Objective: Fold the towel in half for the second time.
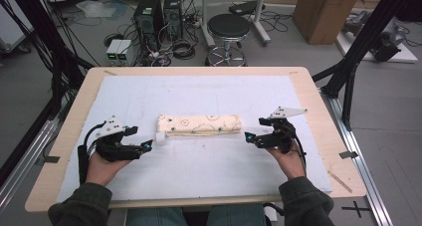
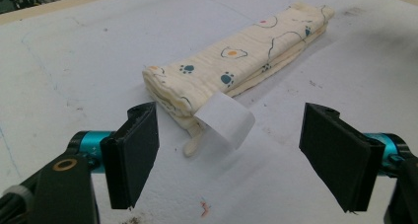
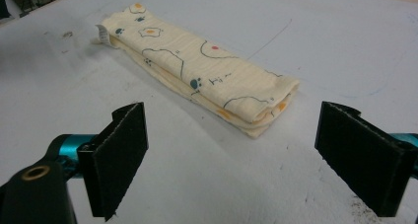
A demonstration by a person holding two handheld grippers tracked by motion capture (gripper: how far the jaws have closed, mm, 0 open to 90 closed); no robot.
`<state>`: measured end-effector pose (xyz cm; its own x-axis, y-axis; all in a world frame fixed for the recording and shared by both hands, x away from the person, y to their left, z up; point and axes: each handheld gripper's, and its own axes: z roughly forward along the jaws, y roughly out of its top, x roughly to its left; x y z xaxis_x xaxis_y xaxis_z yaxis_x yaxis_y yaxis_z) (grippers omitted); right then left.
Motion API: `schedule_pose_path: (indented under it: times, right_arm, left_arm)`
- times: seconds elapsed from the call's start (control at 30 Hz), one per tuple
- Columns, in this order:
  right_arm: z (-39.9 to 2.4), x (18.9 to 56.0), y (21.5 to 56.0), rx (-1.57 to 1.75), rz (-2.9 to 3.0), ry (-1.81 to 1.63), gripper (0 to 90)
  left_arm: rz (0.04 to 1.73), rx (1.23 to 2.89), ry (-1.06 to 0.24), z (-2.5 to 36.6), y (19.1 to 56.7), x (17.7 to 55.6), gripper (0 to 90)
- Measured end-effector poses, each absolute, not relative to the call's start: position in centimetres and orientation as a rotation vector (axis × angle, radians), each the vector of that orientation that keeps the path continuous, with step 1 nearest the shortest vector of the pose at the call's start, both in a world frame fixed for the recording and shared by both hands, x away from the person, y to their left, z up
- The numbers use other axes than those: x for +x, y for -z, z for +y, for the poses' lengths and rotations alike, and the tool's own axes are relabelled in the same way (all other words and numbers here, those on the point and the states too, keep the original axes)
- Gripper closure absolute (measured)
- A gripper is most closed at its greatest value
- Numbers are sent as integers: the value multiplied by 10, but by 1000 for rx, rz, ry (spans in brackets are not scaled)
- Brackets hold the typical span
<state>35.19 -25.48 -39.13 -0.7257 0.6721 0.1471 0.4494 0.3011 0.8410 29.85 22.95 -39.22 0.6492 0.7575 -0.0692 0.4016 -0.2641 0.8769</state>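
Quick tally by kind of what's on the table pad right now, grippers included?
Folded cloths: 1, the cream patterned cloth with a white tag at its left end
Grippers: 2, left gripper and right gripper, both open and empty
Total: 3

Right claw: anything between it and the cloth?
Nothing: bare white mat between the open right claw and the folded cloth in the right gripper view.

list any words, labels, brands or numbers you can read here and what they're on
No text can be read.
White tag on the folded cloth: blank on the side that shows.
Cloth print: paw marks, eggs and lines, no letters.
Cardboard box: a dark mark, too small to read.
Two small white boxes on the floor: nothing readable.
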Motion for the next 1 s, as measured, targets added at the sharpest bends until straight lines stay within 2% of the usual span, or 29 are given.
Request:
schedule_pose_path:
  times: [1.0]
  right_arm:
    - [-278,322,407,1041,2326,-1349,120]
  left_arm:
    - [890,1912,-486,232,405,268,233]
